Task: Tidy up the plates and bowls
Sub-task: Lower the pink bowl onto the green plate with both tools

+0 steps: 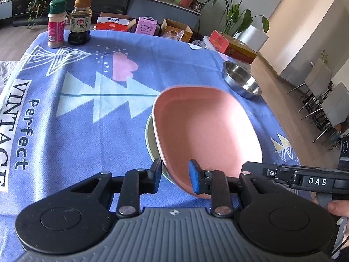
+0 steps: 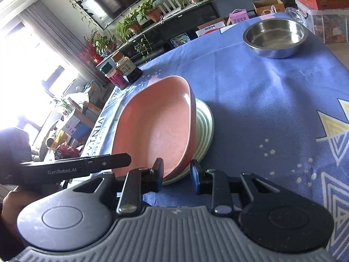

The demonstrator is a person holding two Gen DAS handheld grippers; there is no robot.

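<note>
Centre frame in the left view — pink plate (image 1: 207, 126), tipped up on edge, hollow side facing the camera. Rested at its low side on a green plate (image 1: 149, 137), showing only as a thin sliver down the pink one's left flank. Seen more fully from the right view: ribbed, lying flat on the blue cloth (image 1: 87, 131), with the pink plate leaning over it.

Left claw (image 1: 175, 176), bottom centre, narrowed down onto the pink plate's near rim — one black finger against the outside wall, the blue pad inside the hollow. Looked like a proper grip, holding the plate at its tilt. Caught a thumb (image 1: 338, 207) at the lower right edge, on the other handle.

Right claw (image 2: 176, 173), bottom centre of its own view, parted a moderate way, with the near edges of both plates sitting between the fingers. Left finger drawn up close to the pink rim; a strip of cloth showing beside the right finger. Couldn't tell whether those pads actually pressed on anything.

Steel bowl (image 1: 242, 80) upright, well apart toward the upper right, near the cloth's edge. Jar (image 1: 56, 24) and sauce bottle (image 1: 79, 21) just beside each other, upper left.
</note>
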